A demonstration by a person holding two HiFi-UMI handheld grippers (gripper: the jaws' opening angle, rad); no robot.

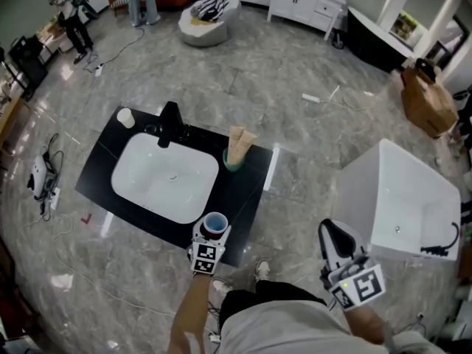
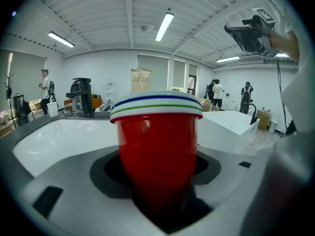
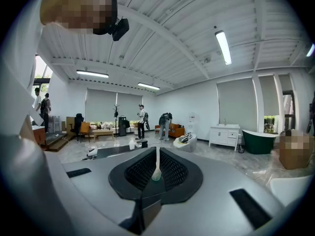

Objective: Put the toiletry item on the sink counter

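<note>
Head view: a person stands at the near side of a black tabletop (image 1: 240, 198) with a white basin (image 1: 166, 179) set in it. The red cup (image 2: 156, 146) is at the tabletop's near edge, just near-right of the basin.
Step in hand: by my reading, setting the cup down and letting go of it.
Doing it well: check that the base sits flat and fully on the black surface, since the edge is close. Spread the left tongs (image 1: 212, 234) evenly so neither pad drags the cup sideways. Then draw straight back toward the body, low and level, clear of the white rim.
Risk: a tilt or a one-sided release could tip the cup off the near edge or into the basin.
Left tongs: partly apart around the cup's lower body, with a dark sliver on either side, so the pads look just clear of it.
Right tongs (image 1: 333, 236): held well to the right, off the tabletop, closed on a thin white stick (image 3: 157, 159) that stands up between the pads.
Cup and tongs: the cup is upright between the left pads, its striped rim above them. It is well apart from the right tongs.
</note>
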